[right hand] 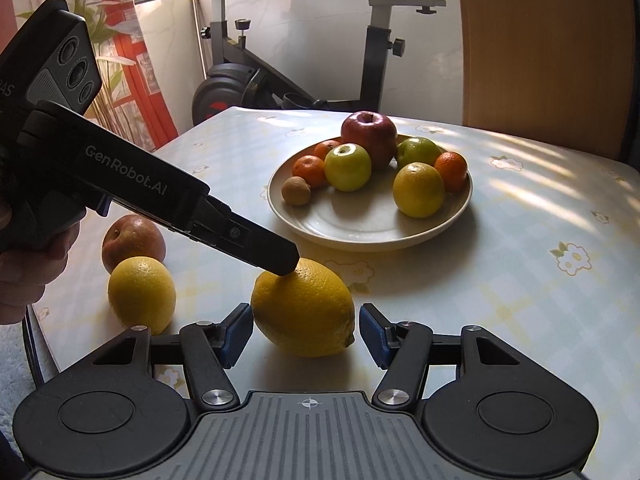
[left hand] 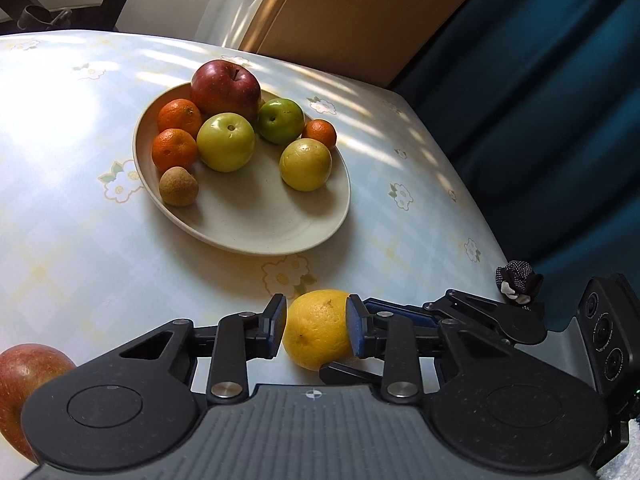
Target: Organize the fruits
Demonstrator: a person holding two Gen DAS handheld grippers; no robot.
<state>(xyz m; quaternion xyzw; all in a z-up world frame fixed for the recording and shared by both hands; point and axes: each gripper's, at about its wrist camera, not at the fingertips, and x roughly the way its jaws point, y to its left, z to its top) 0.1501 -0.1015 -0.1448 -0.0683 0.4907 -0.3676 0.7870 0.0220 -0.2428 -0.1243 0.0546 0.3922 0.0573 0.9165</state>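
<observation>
Lemon (right hand: 303,307) lies on its side, nub toward our right gripper (right hand: 306,334) (jaws apart, holding nothing); left gripper (left hand: 316,328) clamps it. Second lemon (right hand: 141,294) and apple (right hand: 132,240) sit beside, plate (right hand: 360,236) beyond.

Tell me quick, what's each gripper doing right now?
Left gripper: shut on the lemon.
Right gripper: open, pads either side of that lemon, not touching.

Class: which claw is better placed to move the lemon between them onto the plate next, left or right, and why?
Left, I judge. The left claw has its pads pressed on both sides of the lemon; the right claw stands open, with gaps either side of the fruit.
</observation>
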